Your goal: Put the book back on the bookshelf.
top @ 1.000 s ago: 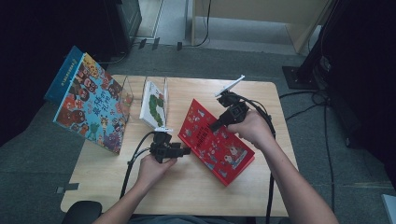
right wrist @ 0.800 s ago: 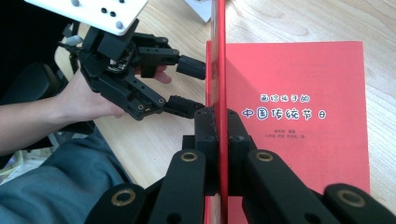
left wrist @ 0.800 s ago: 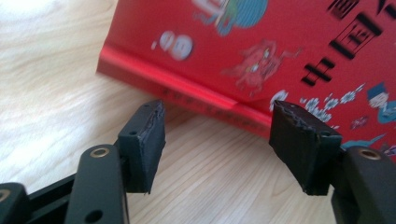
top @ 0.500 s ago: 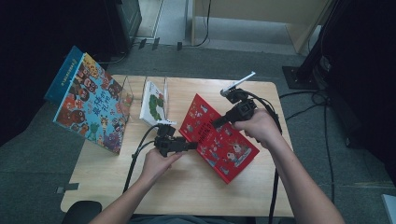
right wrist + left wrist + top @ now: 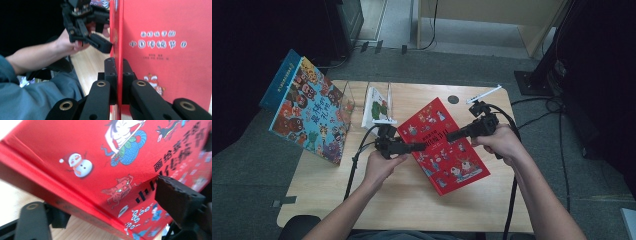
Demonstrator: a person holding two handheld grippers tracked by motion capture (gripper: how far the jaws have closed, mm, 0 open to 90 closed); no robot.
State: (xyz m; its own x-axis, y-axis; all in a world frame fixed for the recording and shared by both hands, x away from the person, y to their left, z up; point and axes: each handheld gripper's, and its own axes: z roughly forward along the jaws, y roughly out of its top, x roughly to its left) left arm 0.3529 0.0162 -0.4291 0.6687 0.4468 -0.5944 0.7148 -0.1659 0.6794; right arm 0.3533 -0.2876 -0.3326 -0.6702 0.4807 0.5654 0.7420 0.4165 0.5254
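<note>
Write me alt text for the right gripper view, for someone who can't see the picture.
The right claw is clamped shut on the edge of a red picture book, whose cover with white Chinese lettering and a small lion figure fills the right side. At upper left, the person's hand holds the left claw at the book's edge, above a wooden table.

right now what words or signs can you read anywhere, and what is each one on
"画给孩子的": upper white line on the red picture book, right gripper view.
"中国传统节日": larger line under it, same cover.
Small print below the title: too small to read.
Black title characters in the left gripper view: partly legible, blurred.
Big characters on the colourful book standing at the left: too blurred to read.
Green and white book: no legible text.
</note>
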